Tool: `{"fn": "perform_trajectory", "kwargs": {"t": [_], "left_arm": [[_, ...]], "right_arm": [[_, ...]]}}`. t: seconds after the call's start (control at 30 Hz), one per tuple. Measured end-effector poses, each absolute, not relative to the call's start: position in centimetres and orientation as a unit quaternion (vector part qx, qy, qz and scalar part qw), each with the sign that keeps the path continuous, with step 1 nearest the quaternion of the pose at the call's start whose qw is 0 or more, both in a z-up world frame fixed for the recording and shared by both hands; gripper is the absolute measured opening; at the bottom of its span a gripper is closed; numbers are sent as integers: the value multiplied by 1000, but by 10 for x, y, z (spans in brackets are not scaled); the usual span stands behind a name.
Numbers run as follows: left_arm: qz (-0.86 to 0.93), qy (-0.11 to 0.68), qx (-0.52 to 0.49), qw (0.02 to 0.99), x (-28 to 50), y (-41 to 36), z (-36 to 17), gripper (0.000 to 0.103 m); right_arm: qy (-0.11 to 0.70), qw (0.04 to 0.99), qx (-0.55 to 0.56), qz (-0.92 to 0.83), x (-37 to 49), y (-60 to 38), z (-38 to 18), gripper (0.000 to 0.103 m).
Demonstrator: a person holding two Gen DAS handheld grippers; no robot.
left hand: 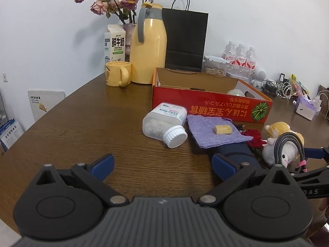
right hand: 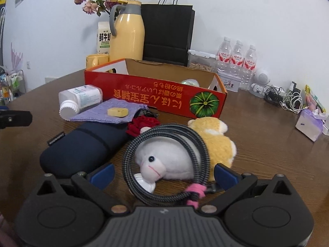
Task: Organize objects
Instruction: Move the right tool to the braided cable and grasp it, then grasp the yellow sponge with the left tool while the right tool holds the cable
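Observation:
A red cardboard box (left hand: 205, 107) (right hand: 144, 94) stands open on the brown table. In front of it lie a white pill bottle (left hand: 164, 123) (right hand: 79, 99) on its side, a purple pouch (left hand: 216, 133) (right hand: 107, 111) with a small tan block (left hand: 223, 129) (right hand: 117, 112) on it, a dark navy case (right hand: 82, 148) (left hand: 236, 154), a red fabric flower (right hand: 144, 124), and a yellow-white plush toy (right hand: 185, 150) (left hand: 281, 144). A coiled braided cable (right hand: 164, 164) (left hand: 292, 144) stands between the open fingers of my right gripper (right hand: 163, 175). My left gripper (left hand: 162, 166) is open and empty over bare table.
At the back stand a yellow thermos (left hand: 148, 47), yellow mug (left hand: 118, 73), milk carton (left hand: 115, 43), dried flowers (left hand: 119, 0), black paper bag (left hand: 185, 41), nut container (left hand: 214, 65) and water bottles (left hand: 240, 59). Cables (right hand: 287, 100) and a tissue pack (right hand: 308, 123) lie at right.

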State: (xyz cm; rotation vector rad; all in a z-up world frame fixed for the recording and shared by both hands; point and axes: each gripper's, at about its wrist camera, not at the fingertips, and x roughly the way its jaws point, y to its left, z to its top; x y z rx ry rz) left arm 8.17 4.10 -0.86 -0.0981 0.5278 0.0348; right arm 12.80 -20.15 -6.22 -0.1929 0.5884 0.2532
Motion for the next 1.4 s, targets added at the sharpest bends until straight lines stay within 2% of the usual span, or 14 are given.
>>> {"fn": "perform_trajectory", "kwargs": {"t": [0.33,0.43,0.5,1.4], "left_arm": [[19,269,-48,962,83,42,-14,103],[18,269,-49,962,83,42,-14,103],[20,269,-49,962,83,42,-14,103],[0,277,-19,961,97,9,-6,103]], "right_arm": [[291,946,-86,116,134,-201,-72,103],[291,946,-86,114,133,-201,-74,98],[284,949,-83,110,131,-203,-73,89],[231,959,-46,154,110,-232,-42,88]]}}
